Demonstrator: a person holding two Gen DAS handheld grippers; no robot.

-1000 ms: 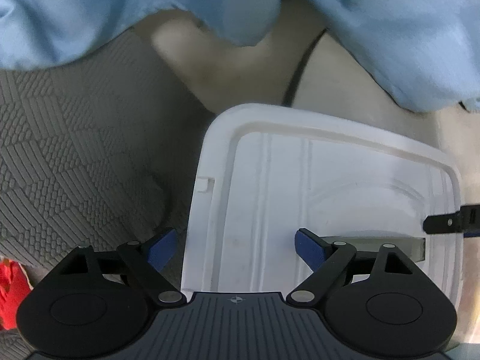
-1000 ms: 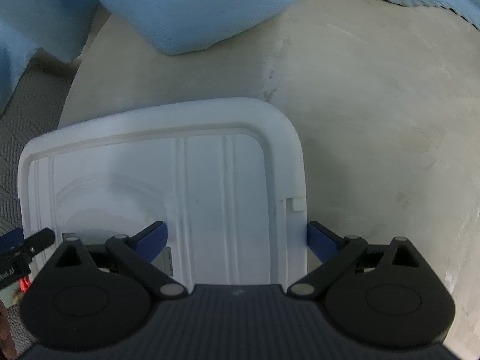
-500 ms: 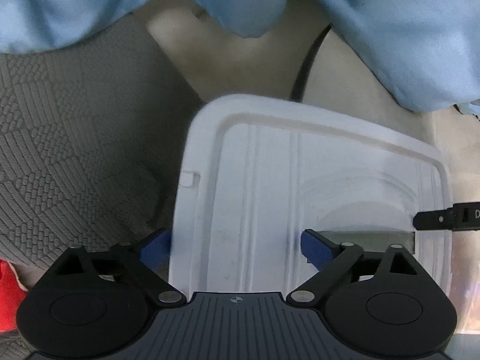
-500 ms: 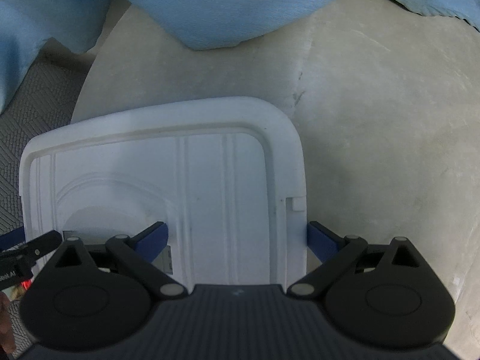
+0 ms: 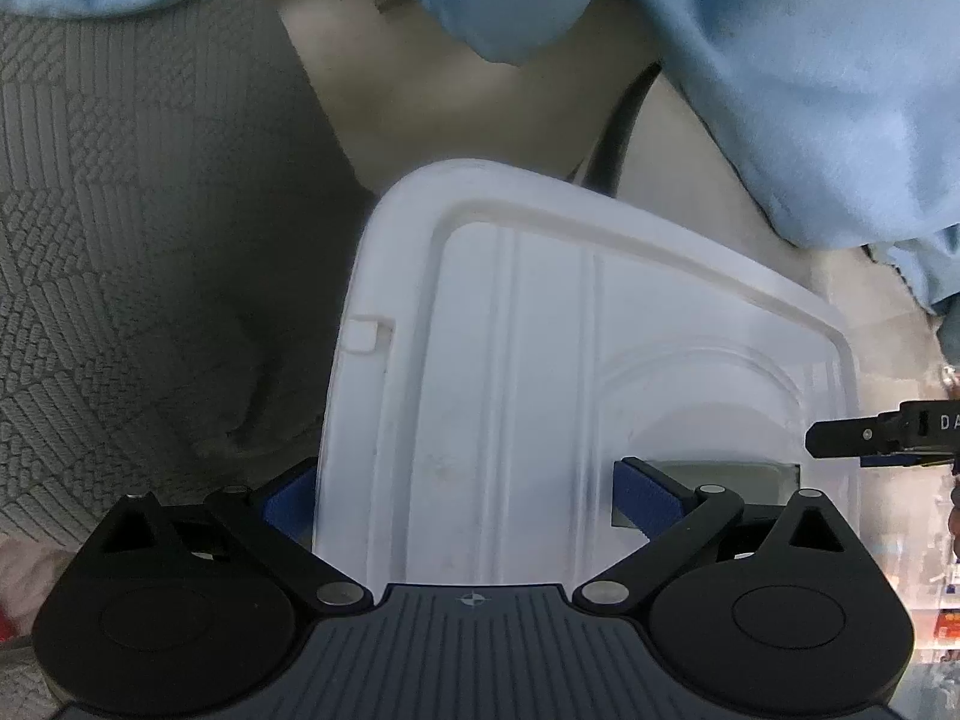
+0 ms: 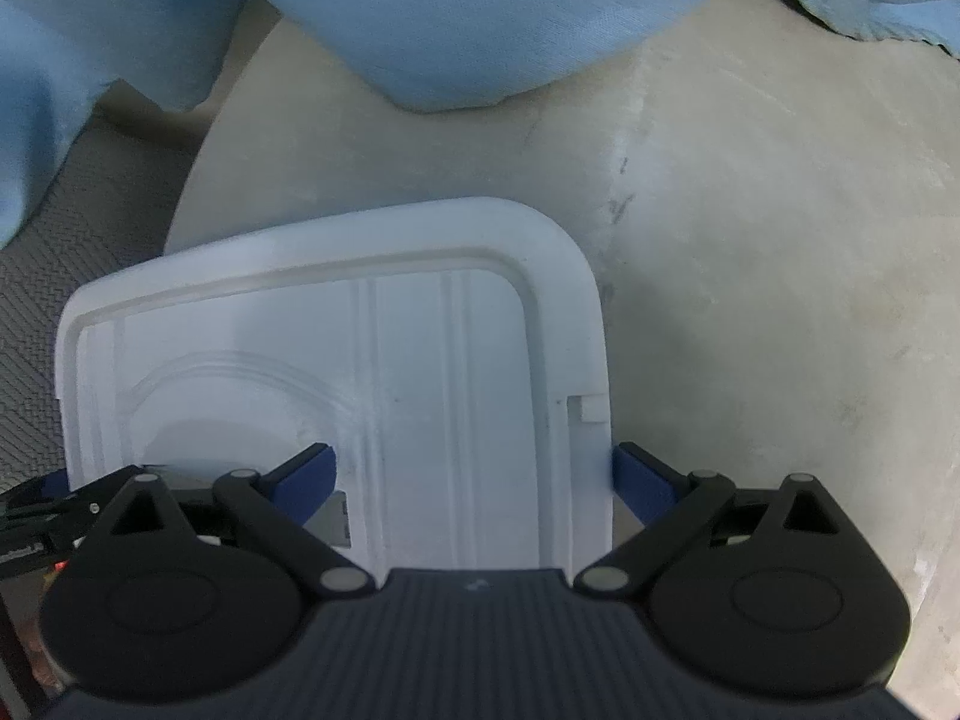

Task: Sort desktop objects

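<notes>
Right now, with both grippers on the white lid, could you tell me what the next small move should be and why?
Probably lower it level and slowly. The left gripper straddles one side edge of the white lid and the right gripper the opposite edge, so it hangs between them above the round table. What lies beneath the lid is hidden, so I would ease down rather than drop it.

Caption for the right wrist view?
Right tool straddles the right edge of a white plastic lid above a pale round tabletop.
</notes>
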